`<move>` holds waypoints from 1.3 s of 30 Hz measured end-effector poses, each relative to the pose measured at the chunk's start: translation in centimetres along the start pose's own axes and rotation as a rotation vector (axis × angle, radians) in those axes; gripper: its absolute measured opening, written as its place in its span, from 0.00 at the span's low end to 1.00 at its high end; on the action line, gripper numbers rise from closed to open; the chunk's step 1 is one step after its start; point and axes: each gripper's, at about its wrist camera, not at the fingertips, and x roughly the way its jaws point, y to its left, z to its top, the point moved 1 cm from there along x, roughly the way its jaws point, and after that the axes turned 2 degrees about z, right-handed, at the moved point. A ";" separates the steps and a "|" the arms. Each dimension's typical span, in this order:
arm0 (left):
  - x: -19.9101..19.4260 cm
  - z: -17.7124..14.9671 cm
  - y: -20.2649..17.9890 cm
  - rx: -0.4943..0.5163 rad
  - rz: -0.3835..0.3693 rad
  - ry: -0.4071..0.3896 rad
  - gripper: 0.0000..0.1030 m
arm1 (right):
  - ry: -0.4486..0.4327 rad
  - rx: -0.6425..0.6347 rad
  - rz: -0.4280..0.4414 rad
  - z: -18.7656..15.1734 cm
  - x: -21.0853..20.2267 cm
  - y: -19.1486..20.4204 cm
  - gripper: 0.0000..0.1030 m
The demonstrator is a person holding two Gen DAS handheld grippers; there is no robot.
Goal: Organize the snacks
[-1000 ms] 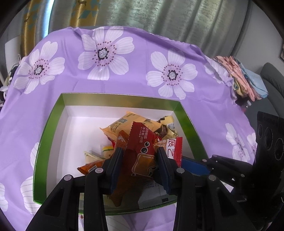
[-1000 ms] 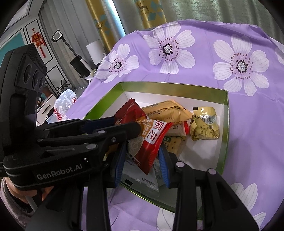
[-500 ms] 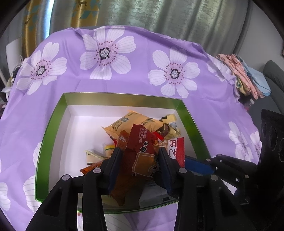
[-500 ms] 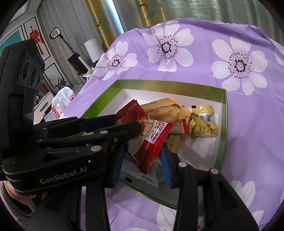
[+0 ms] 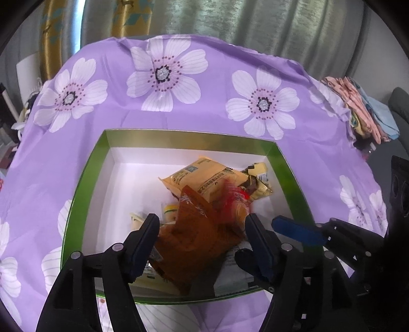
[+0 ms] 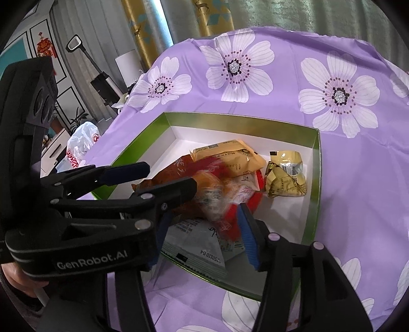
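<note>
The brown snack packet sits low in the centre of the left wrist view, directly between the two fingers of the left gripper, its long axis running from lower left up toward upper right. The jaws are opening, and their pads stand clear of the wrapper on both sides, so the packet looks released and dropping into the green-rimmed box below. Just to its right, the red-and-white packet is smeared with motion blur in the lower middle of the right wrist view, lying between the fingers of the right gripper, whose jaws are likewise opening and no longer press on it. Each packet hangs straight ahead of its own gripper, so neither hand needs to reach across; my reading is that both need only fall clear onto the pile. Beneath them lie a yellow packet, a crumpled gold wrapper at the right side of the box, and a white sachet near the front wall. The box rests on a purple cloth with white flowers. Grey and gold curtains fill the top of the frame, and folded fabrics lie at the right edge.
</note>
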 end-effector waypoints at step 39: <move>-11.5 -0.6 1.0 -0.017 0.214 -0.150 0.99 | -0.116 -0.047 -0.199 0.2 -9.8 2.8 1.00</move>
